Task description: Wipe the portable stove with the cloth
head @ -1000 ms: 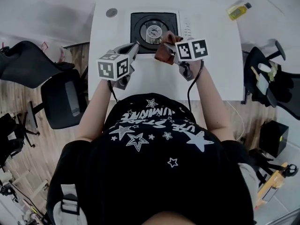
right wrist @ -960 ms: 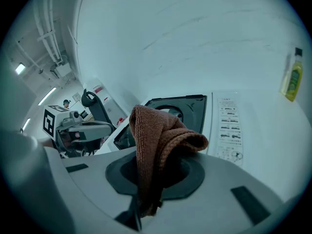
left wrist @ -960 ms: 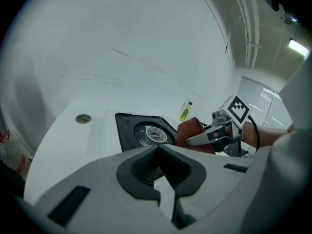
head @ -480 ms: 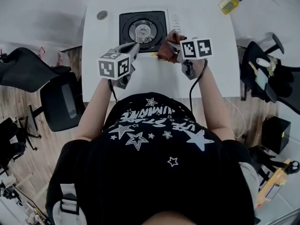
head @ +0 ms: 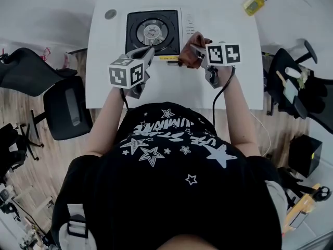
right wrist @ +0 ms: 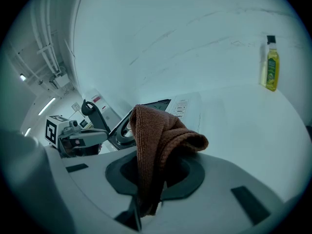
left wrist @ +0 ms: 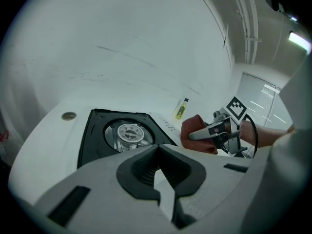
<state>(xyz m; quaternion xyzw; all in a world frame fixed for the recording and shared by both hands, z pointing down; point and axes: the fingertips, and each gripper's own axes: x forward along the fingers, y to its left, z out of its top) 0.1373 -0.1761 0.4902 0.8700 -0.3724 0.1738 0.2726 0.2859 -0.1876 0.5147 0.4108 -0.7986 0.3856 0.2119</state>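
The portable stove (head: 151, 33), with a black top and a round burner, stands at the far side of the white table (head: 171, 92). My right gripper (head: 193, 50) is shut on a bunched brown cloth (head: 191, 56), at the front right corner of the stove by its white control panel. In the right gripper view the cloth (right wrist: 156, 140) hangs folded out of the shut jaws of the right gripper (right wrist: 148, 189), with the stove (right wrist: 141, 112) beyond. My left gripper (head: 145, 53) hovers by the stove's front edge, shut on nothing. The left gripper (left wrist: 158, 152) faces the stove (left wrist: 122, 133) and the cloth (left wrist: 195, 130).
A yellow bottle (head: 255, 4) lies at the table's far right corner, also visible as the bottle (right wrist: 271, 65). A round grommet (head: 110, 14) sits in the far left corner. Black office chairs (head: 67, 111) stand left of the table; another chair (head: 296, 87) with items stands on the right.
The head view has shifted, so the stove sits further left in the frame. My right gripper and the cloth have moved from the black top's front right corner toward the control panel. The left gripper barely moved.
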